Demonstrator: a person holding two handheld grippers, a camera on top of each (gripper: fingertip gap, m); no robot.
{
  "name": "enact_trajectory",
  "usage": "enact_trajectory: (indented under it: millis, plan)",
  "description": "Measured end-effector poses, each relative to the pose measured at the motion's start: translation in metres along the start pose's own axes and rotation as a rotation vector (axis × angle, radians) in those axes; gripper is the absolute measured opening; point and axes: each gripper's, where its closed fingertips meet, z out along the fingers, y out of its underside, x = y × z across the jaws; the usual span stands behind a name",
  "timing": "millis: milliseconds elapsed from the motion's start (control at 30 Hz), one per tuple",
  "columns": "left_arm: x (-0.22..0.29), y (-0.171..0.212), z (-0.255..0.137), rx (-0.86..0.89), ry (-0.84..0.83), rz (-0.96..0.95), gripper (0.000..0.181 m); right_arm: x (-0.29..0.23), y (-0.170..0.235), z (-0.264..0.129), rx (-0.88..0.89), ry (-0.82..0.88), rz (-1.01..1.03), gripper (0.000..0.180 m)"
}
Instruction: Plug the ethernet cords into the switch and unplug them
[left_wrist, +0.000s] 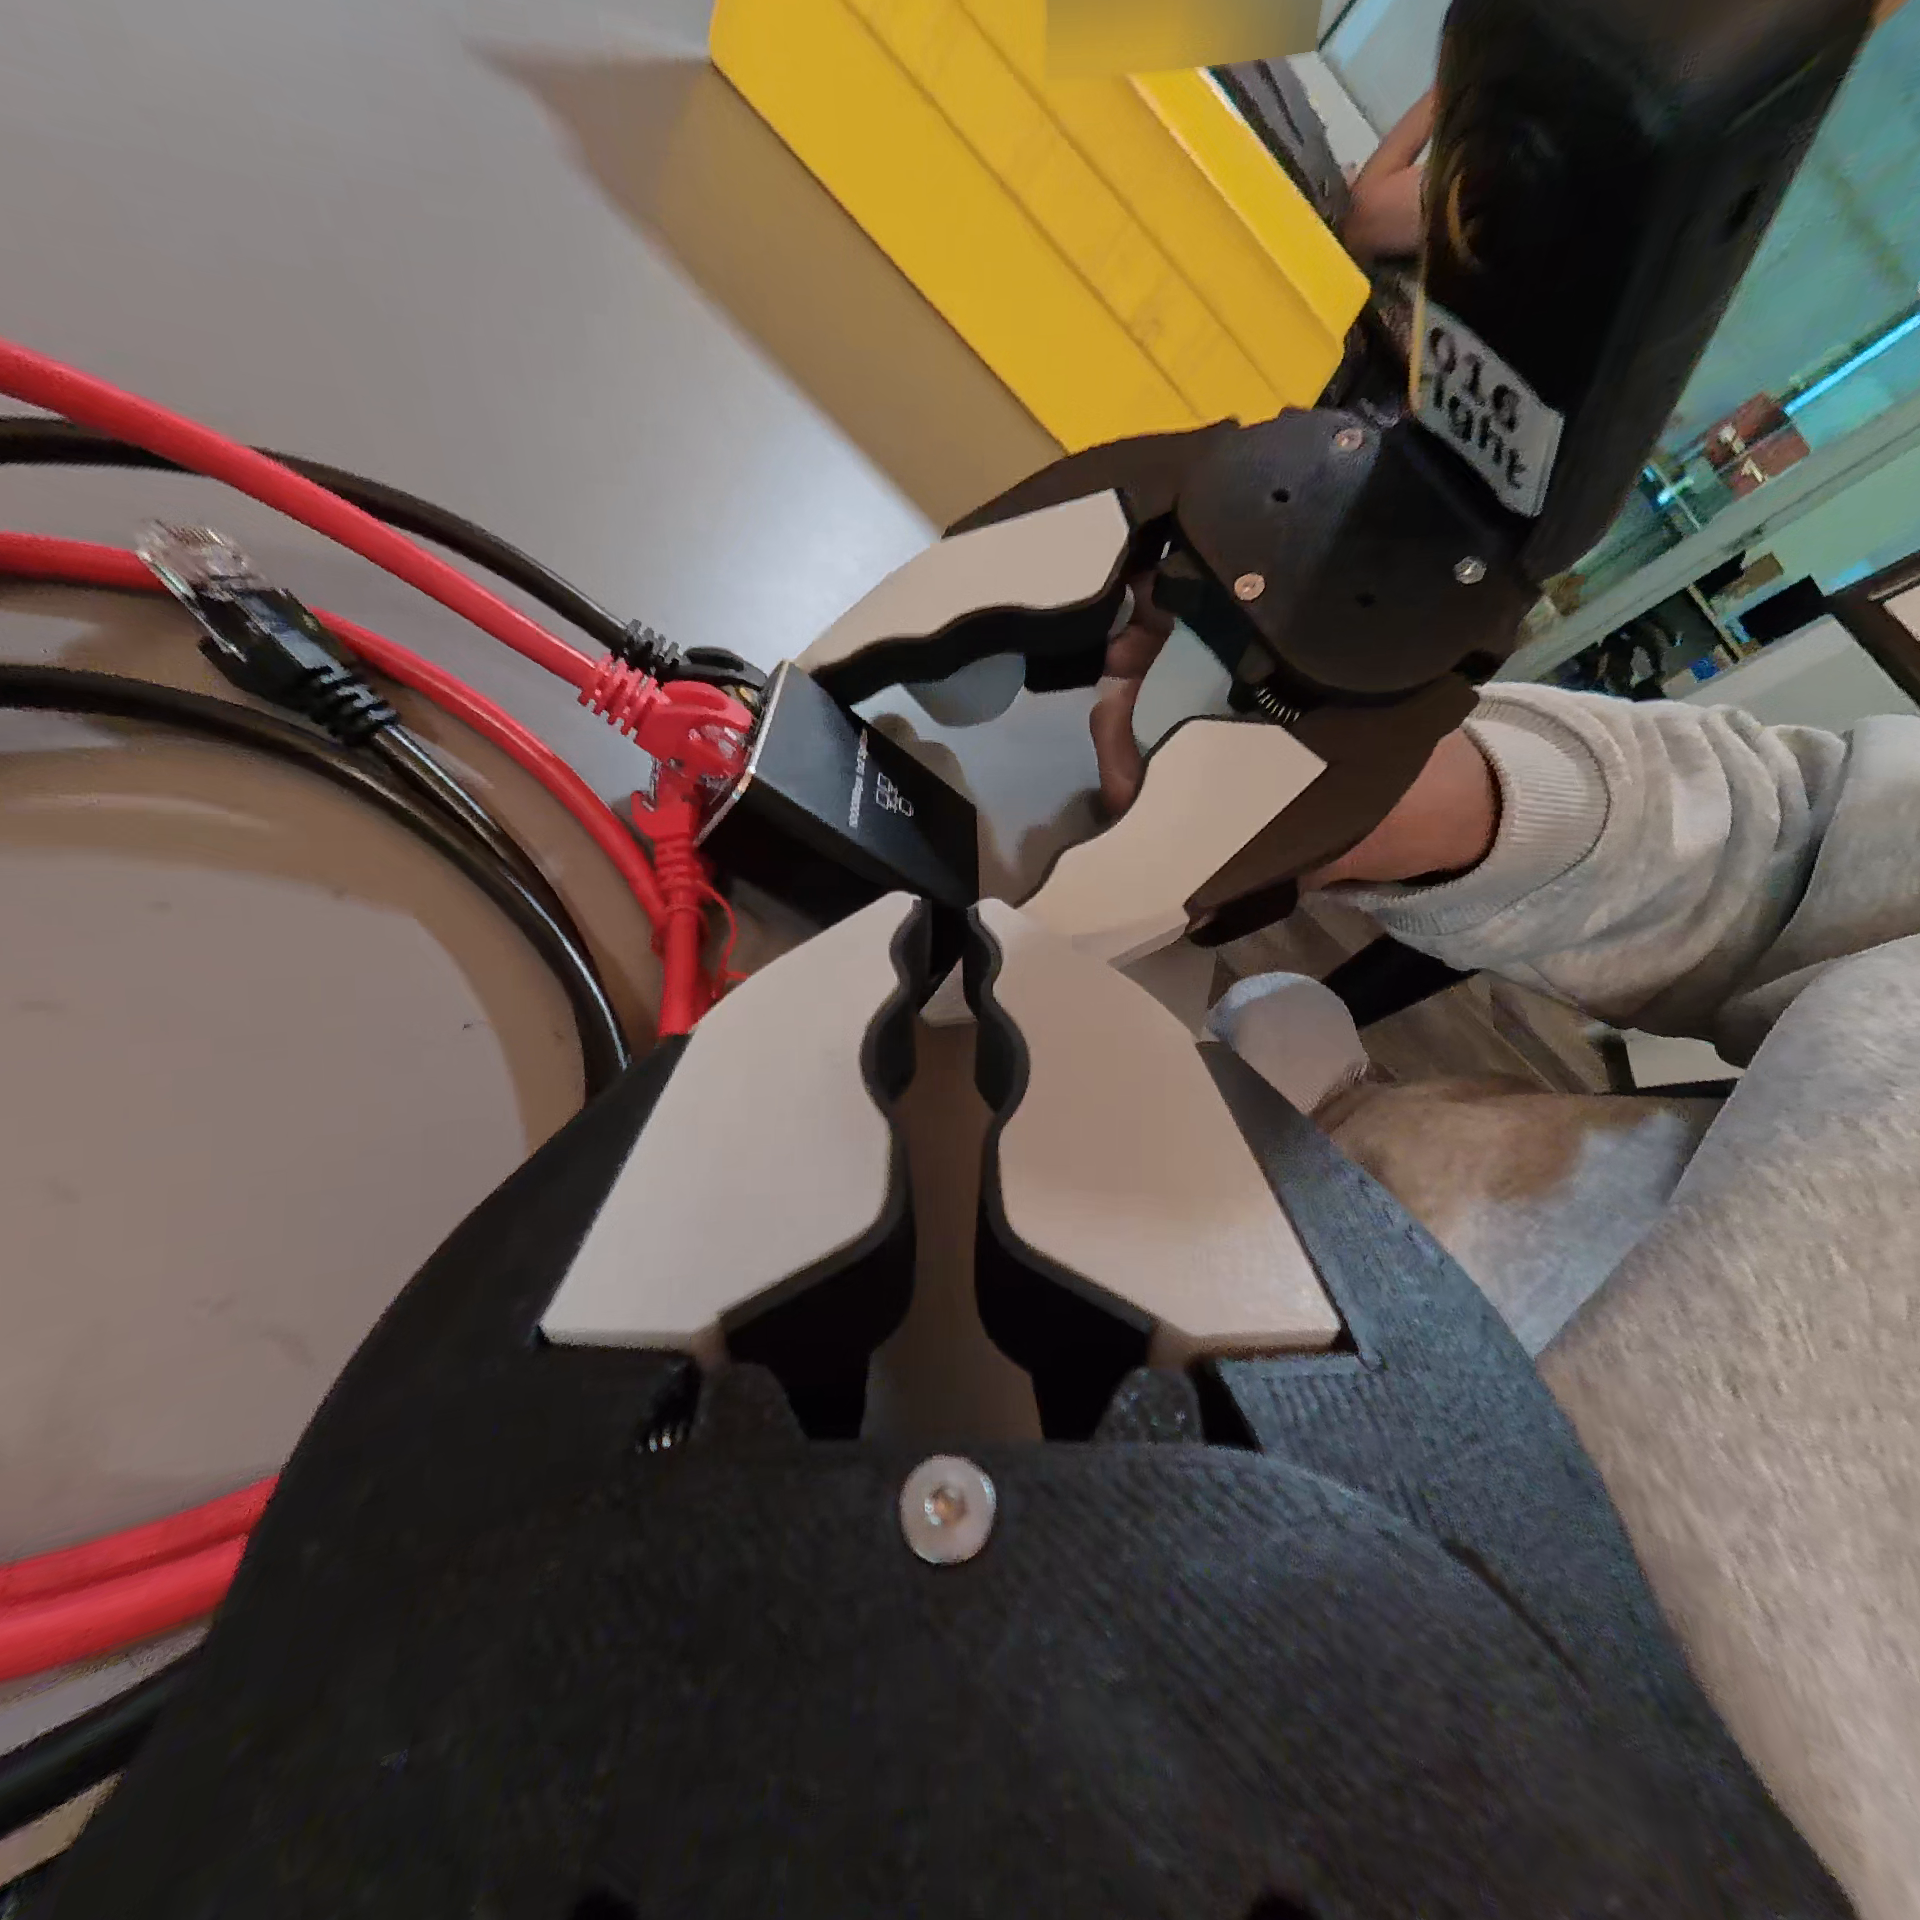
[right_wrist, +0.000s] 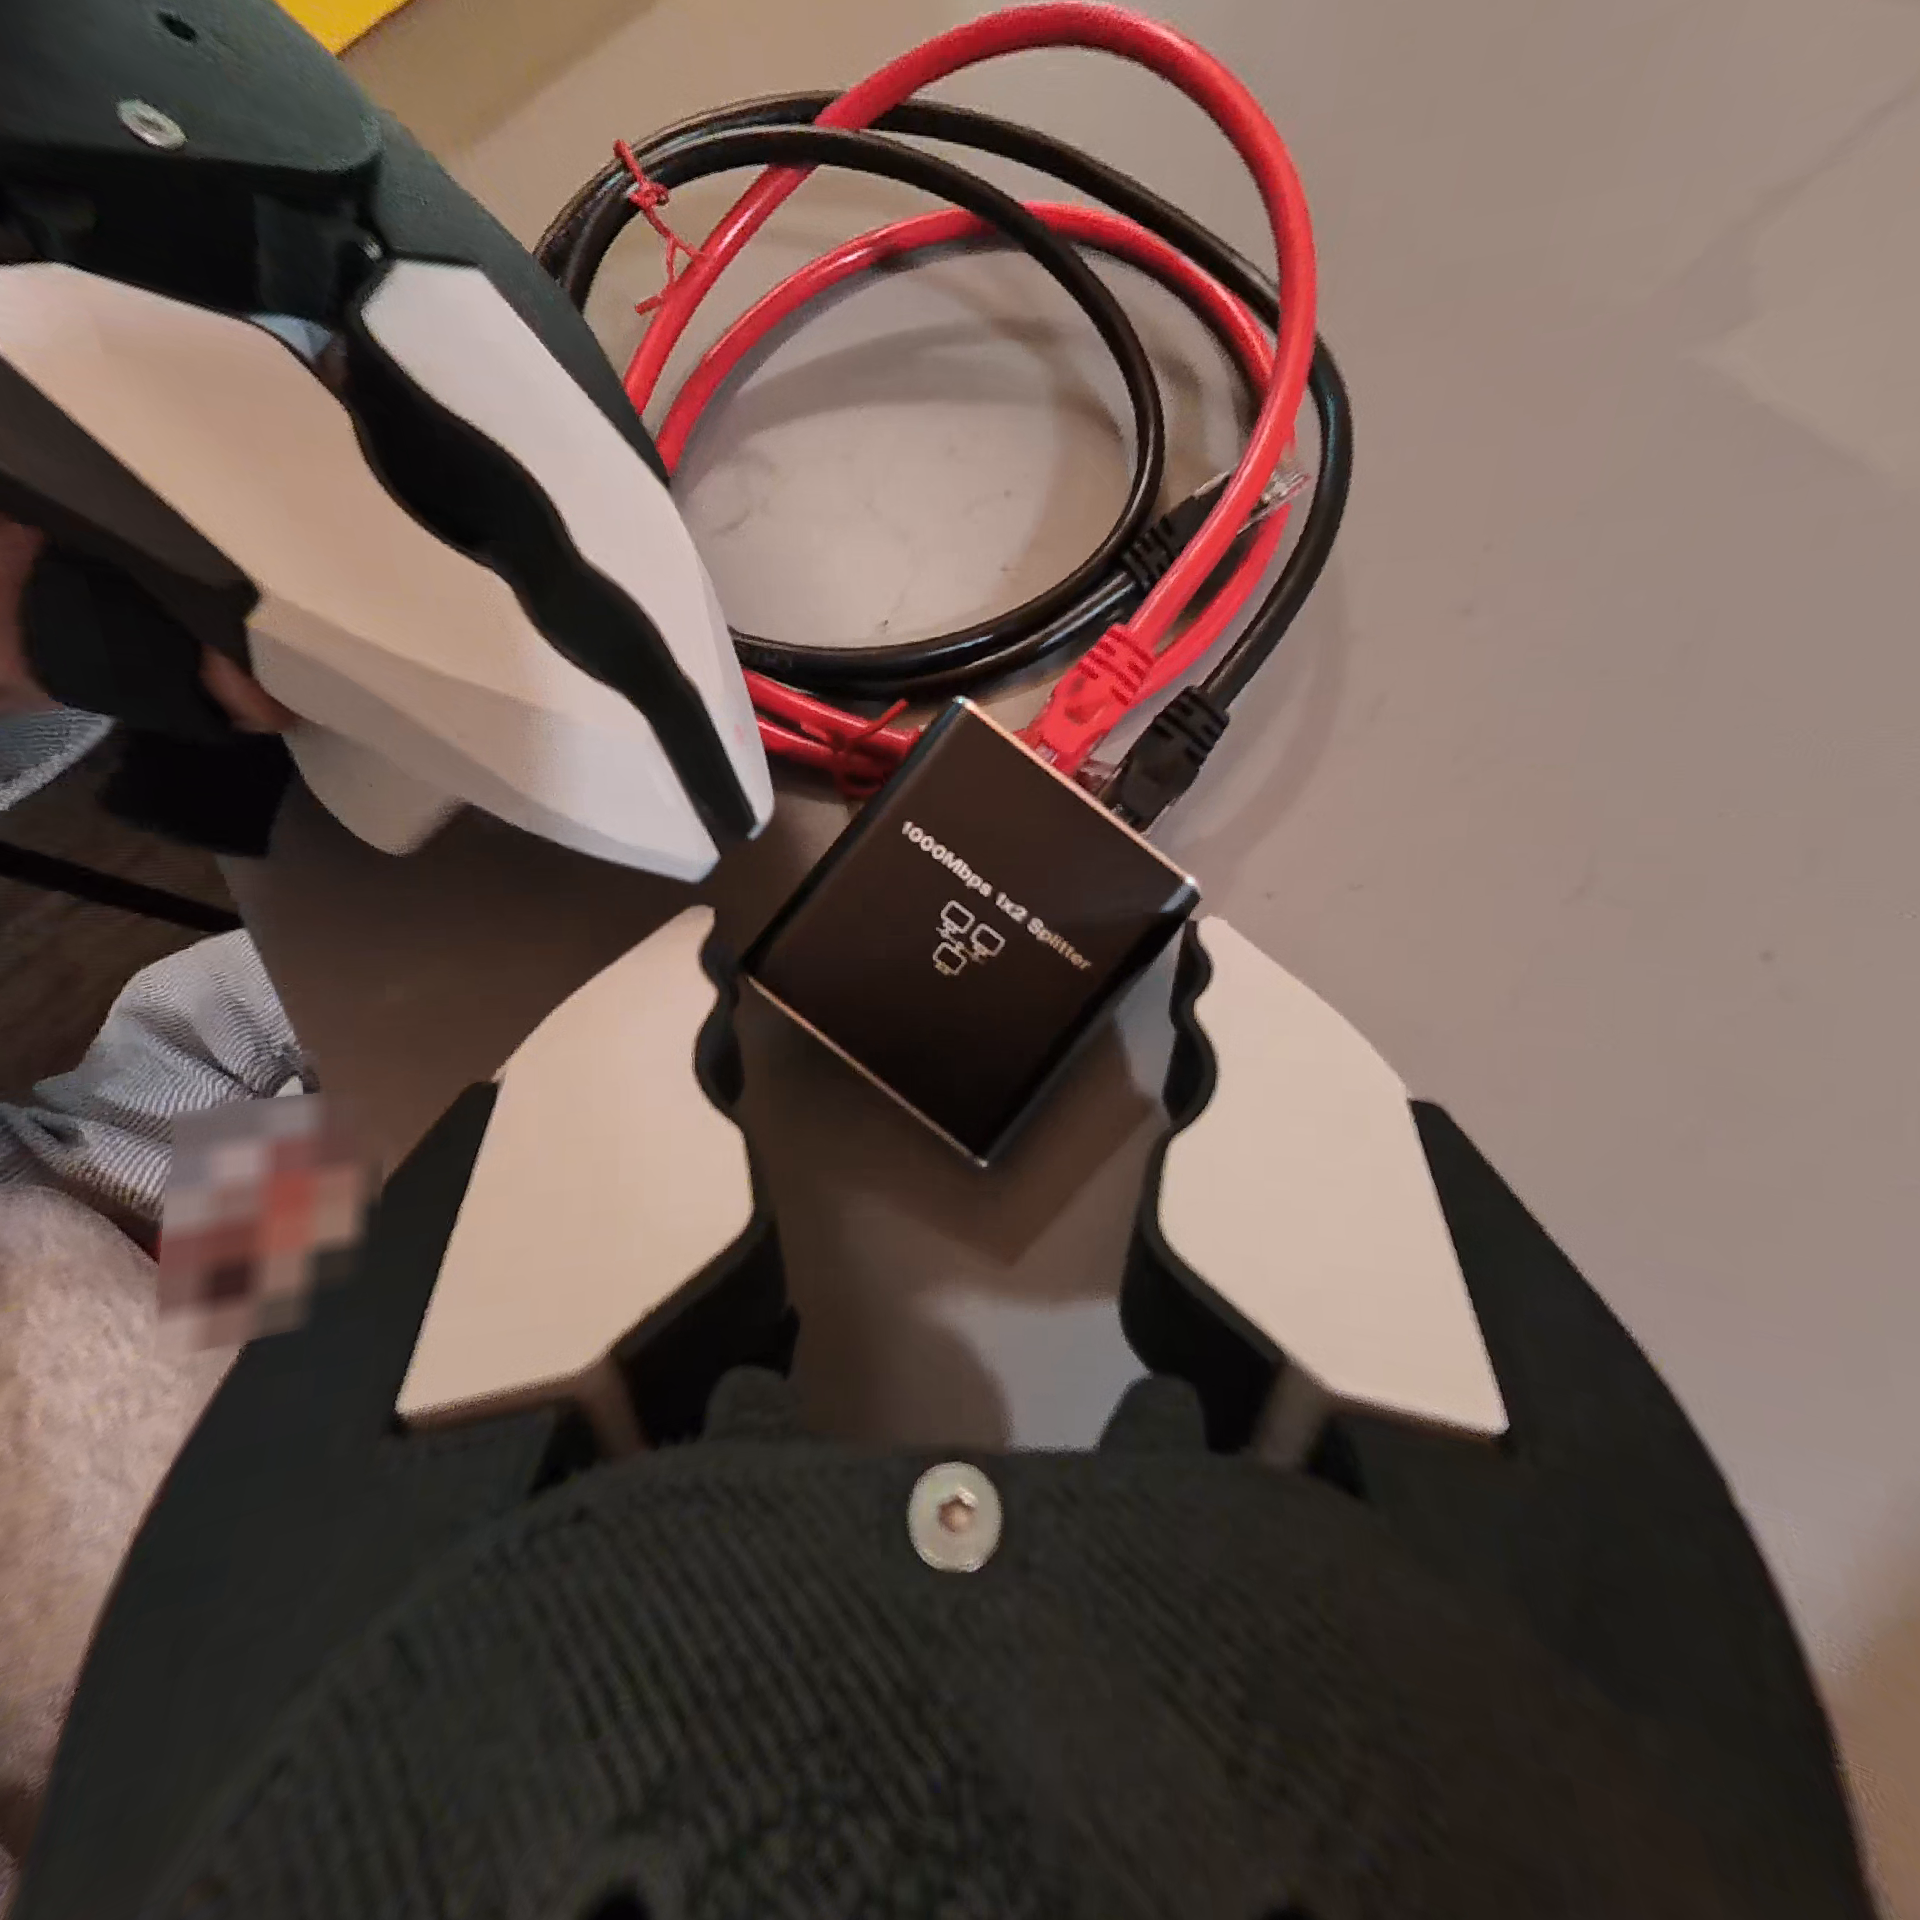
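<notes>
Two plugs, red and black, seated in switch at frame centre | our right gripper spread wide around switch | our left gripper nearly closed, empty, at switch corner.

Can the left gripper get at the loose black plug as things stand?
Probably yes. The left gripper is shut and empty beside the switch. The loose black plug lies unplugged on top of the cables, off to its left, with bare table above it. It must open first.
</notes>
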Motion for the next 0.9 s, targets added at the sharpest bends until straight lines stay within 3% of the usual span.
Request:
enact_trajectory:
  millis: [167, 433, 700, 900]
  plan:
    - [0.001, -0.015, -0.011, 0.096, 0.001, 0.007, 0.01, 0.001, 0.001, 0.0, -0.008, -0.003, -0.04, 0.079]
    - [-0.002, -0.03, -0.024, 0.185, -0.072, 0.097, 0.024, 0.011, 0.002, -0.004, -0.04, 0.105, -0.379, 0.078]
    - [-0.012, -0.036, -0.027, 0.147, -0.347, 0.44, 0.048, 0.011, -0.016, -0.019, 0.086, 0.073, -0.37, 0.075]
    - [-0.015, -0.031, -0.02, 0.106, -0.389, 0.507, 0.055, 0.005, -0.028, -0.031, 0.182, 0.033, -0.364, 0.074]
